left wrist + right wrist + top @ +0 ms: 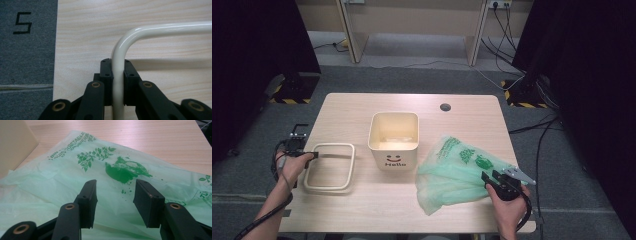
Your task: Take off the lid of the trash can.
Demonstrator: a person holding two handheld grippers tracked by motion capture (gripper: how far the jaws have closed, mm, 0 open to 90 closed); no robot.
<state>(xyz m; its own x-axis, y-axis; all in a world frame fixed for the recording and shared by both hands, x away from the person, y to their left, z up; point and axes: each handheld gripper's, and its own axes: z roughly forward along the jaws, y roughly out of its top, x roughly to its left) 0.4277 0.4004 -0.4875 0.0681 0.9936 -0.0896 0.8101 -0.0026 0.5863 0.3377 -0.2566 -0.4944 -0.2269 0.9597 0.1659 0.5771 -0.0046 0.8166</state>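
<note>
Here my left gripper [117, 82] pinches the cream, rounded-rectangle plastic rim frame [330, 166] at its near-left corner, the jaws pressed tight on the glossy tube from either side — a corner hold, I judge, so the frame cannot swivel when I lift it. The frame lies flat on the pale wooden table [462, 105], just left of the small cream square bin with the smiling face and "Hello" on its front [393, 140], set aside, it seems, so the bin's mouth stays open for lining. My right gripper [115, 202] hangs with its jaws spread above the thin, translucent green plastic bin bag printed with darker green leaves [75, 177], nothing between the pads yet. That bag sprawls rumpled on the table to the right of the bin, one edge near the bin's wall. I hold the jaws apart and low over the film because a limp sheet needs a wide bite — closing on a fold should gather enough layers to carry it to the bin.
</note>
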